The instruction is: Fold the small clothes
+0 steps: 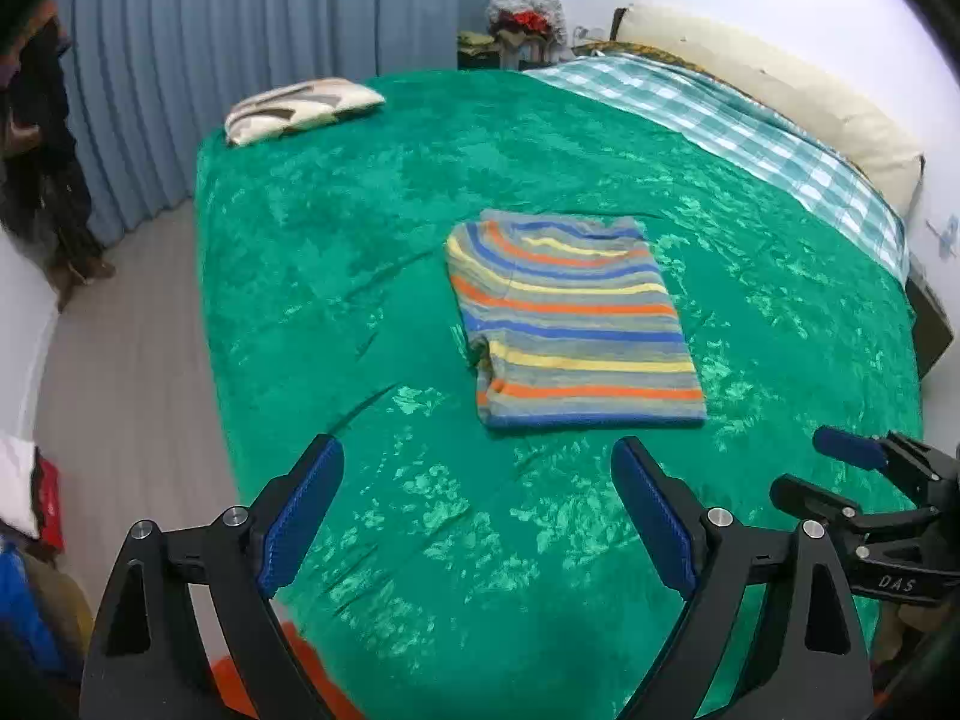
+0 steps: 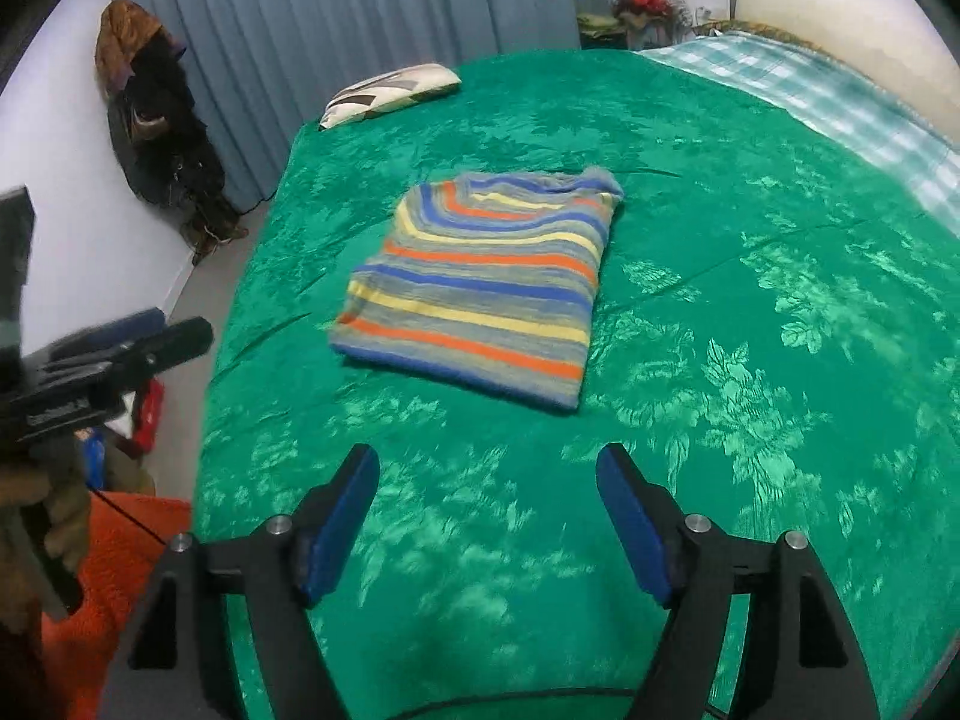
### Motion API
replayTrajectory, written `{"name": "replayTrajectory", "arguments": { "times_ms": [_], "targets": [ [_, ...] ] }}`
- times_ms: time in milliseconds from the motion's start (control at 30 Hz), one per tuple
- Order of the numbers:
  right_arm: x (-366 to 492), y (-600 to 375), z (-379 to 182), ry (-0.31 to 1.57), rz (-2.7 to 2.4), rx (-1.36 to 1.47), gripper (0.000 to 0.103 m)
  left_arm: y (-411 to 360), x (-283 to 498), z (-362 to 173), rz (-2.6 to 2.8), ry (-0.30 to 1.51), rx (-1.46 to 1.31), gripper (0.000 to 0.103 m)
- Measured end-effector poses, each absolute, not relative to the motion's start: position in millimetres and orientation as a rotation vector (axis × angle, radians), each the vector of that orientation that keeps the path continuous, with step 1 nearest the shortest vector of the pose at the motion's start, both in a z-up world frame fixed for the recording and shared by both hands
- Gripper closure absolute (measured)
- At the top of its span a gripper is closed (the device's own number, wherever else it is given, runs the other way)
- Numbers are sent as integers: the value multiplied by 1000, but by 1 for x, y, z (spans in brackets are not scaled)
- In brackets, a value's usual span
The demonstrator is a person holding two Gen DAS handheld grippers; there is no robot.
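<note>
A small striped garment [image 1: 570,315] in grey, blue, orange and yellow lies folded into a rectangle on the green bedspread [image 1: 360,240]. It also shows in the right wrist view [image 2: 480,288]. My left gripper [image 1: 477,456] is open and empty, held above the bedspread a little short of the garment's near edge. My right gripper [image 2: 487,465] is open and empty, also short of the garment. The right gripper shows at the right edge of the left wrist view [image 1: 804,465]. The left gripper shows at the left edge of the right wrist view [image 2: 171,330].
A patterned pillow [image 1: 300,108] lies at the bed's far left corner. A checked blanket [image 1: 750,132] and a cream bolster [image 1: 780,96] run along the right side. Blue curtains [image 1: 240,30] hang behind. An orange cloth [image 2: 132,546] and a clothes pile [image 1: 30,510] lie near the floor at left.
</note>
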State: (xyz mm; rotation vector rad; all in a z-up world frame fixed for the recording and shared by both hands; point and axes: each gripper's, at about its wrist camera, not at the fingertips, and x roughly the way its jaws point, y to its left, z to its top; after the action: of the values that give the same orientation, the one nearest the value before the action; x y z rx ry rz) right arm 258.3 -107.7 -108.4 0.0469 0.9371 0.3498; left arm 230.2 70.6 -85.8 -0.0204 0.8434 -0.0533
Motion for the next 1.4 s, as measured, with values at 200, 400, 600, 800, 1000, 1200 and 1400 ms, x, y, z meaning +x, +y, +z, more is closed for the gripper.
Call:
{"name": "replayTrajectory", "arguments": {
  "times_ms": [200, 400, 600, 800, 1000, 1200, 1400],
  "targets": [
    [238, -108, -99, 919, 350, 15, 28, 69, 236, -90, -54, 845, -9, 11],
    [260, -130, -112, 947, 358, 94, 28, 92, 273, -112, -202, 888, -171, 8],
    [335, -166, -130, 952, 328, 273, 28, 109, 356, -146, -293, 963, -254, 8],
    [430, -165, -174, 1010, 381, 430, 28, 98, 433, -191, -301, 1053, -286, 10],
    [478, -129, -208, 1026, 429, 419, 47, 73, 461, -217, -369, 1115, -279, 84],
    [472, -100, -177, 968, 396, 230, 75, 62, 443, -179, -361, 1005, -234, 87],
    [452, -103, -112, 815, 441, 181, 76, 61, 425, -119, -387, 880, -209, 87]
  ]
}}
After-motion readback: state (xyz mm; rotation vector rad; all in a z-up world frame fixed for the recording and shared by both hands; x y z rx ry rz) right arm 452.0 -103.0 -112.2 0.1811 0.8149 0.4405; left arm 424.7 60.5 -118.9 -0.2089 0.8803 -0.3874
